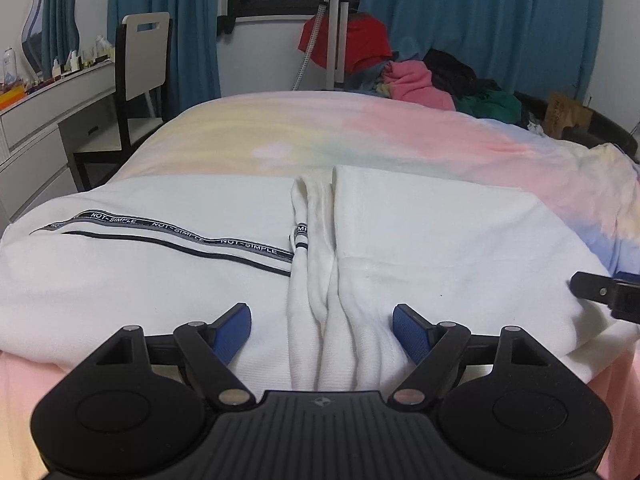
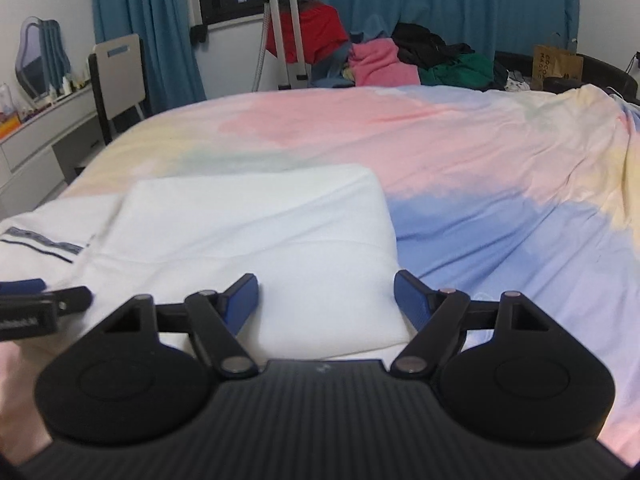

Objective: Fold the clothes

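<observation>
Left wrist view gives us the white garment (image 1: 224, 272) spread on the bed (image 1: 400, 136), its two sides folded inward so they meet at a bunched ridge down the middle, and only here can we read the striped tape across its left half: "NOT-SIMPLE", repeated. Our left gripper (image 1: 322, 330) hovers over the near edge with its blue fingers wide apart around that ridge, gripping nothing. The right wrist view shows the garment's plain right panel (image 2: 256, 232) and far more of the pastel sheet (image 2: 500, 208), pink, blue and yellow; the tape there is a blurred strip at the left edge. Our right gripper (image 2: 326, 300) is likewise spread open, straddling the garment's near right corner without clamping it. Each view catches the other gripper only as a black tip at its edge. Beyond the bed, a pile of clothes (image 2: 384, 60) in red, pink, black and green sits by a tripod (image 2: 284, 32) and teal curtains (image 1: 480, 20). A brown paper bag (image 2: 556, 62) in the right view carries print we cannot make out. At left stand a chair (image 1: 140, 72), a table (image 1: 44, 112) and a wavy mirror (image 1: 50, 24).
</observation>
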